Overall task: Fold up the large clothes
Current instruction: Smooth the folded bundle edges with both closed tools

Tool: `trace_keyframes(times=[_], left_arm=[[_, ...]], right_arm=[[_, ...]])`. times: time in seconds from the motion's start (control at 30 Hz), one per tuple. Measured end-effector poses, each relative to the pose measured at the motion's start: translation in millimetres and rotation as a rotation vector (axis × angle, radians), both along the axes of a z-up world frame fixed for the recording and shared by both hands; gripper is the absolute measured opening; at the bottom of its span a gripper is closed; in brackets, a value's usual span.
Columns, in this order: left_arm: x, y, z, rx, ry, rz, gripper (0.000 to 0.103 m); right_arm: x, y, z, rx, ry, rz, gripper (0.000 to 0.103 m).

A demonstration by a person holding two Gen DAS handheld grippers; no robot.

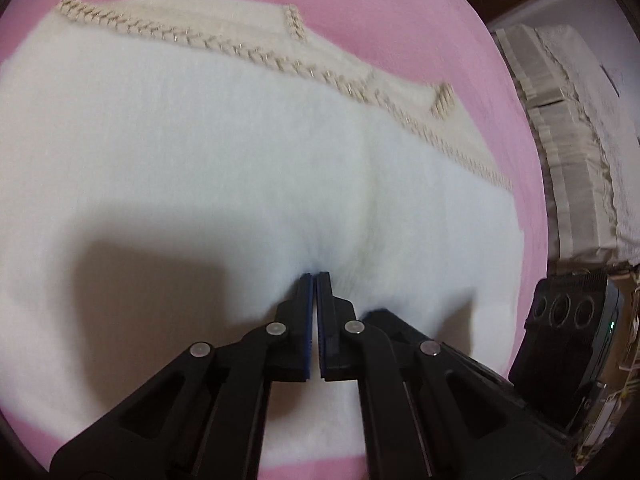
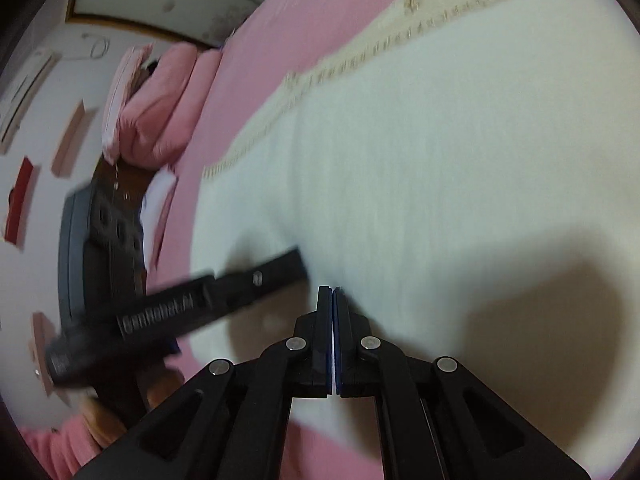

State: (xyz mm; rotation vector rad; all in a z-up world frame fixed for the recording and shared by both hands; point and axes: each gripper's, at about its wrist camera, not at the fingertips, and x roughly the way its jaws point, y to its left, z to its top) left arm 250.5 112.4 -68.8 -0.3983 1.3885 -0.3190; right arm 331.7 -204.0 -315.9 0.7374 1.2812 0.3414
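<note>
A: Left wrist view: where is the garment (image 1: 224, 152)?
B: Spread flat on the pink bed (image 1: 400, 8), its braided trim (image 1: 192, 38) at the far edge.
A: Your tools?
B: My left gripper (image 1: 315, 276) has its jaws closed and empty, tips at the cloth. My right gripper (image 2: 333, 289) is likewise closed and empty, just beside it

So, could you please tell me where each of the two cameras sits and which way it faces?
Left wrist: sits on the left tool, looking steeply down along its shut fingers at the white garment on the pink bed sheet; the right tool's body shows at the right edge.
Right wrist: sits on the right tool, looking down at the same garment, with pink pillows on the left; the left tool crosses in from the left.
Shared: the garment, its beige braided trim, the sheet.
</note>
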Motion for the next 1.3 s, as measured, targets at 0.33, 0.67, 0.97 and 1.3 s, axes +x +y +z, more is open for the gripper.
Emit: trace_keyframes(times=[0.33, 0.67, 0.97, 1.3], left_arm=[[75, -13, -23, -0.031, -0.008, 0.096, 0.001], [99, 136, -6, 0.233, -0.096, 0.367, 0.001], [65, 52, 11, 0.071, -0.117, 0.312, 0.001], [23, 1, -22, 0.120, -0.081, 0.127, 0.001]], right_arm=[[118, -51, 4, -0.058, -0.015, 0.047, 0.000], [49, -299, 32, -0.513, -0.010, -0.392, 0.000], [78, -215, 71, -0.438, -0.161, -0.292, 0.000], [43, -137, 12, -0.153, -0.024, -0.005, 0.000]])
